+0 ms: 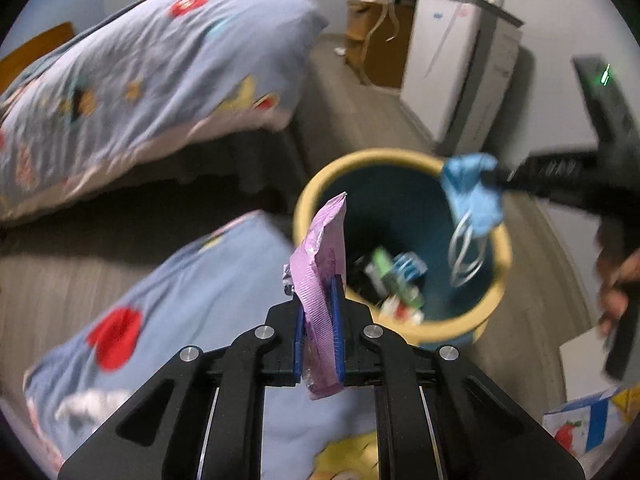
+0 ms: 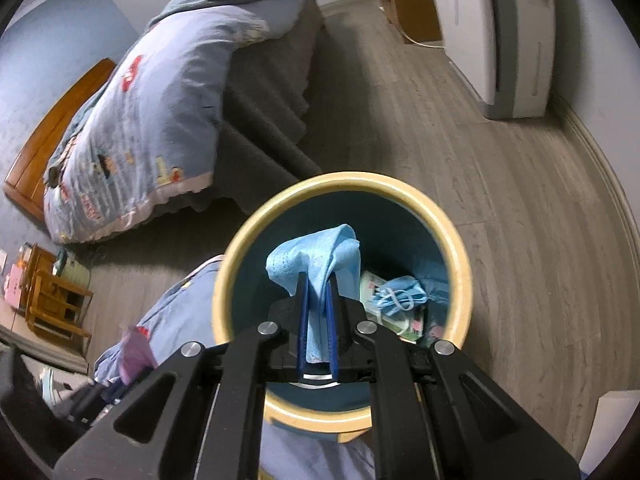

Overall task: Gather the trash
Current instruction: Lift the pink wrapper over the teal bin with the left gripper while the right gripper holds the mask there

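The left tool (image 1: 319, 312) is clenched on a pink wrapper (image 1: 320, 280), held near the bin (image 1: 400, 156). The right tool (image 2: 317, 304) grips a blue mask (image 2: 316, 260) over the bin's mouth.

Your left tool (image 1: 319, 300) covers the middle of the pink wrapper (image 1: 323, 264), so you can't read any print on it, and the whole left view is smeared by motion. The litter at the bottom of the bin (image 1: 404, 332) is too blurred there to name. Your right tool (image 2: 316, 300) hides the lower part of the blue mask (image 2: 316, 252) and the bin's near wall. In the left view the right tool's fingers are lost behind the mask, and your hand (image 1: 616, 292) is cut off by the picture's edge. The carton (image 1: 584, 428) at the lower right is also cropped.
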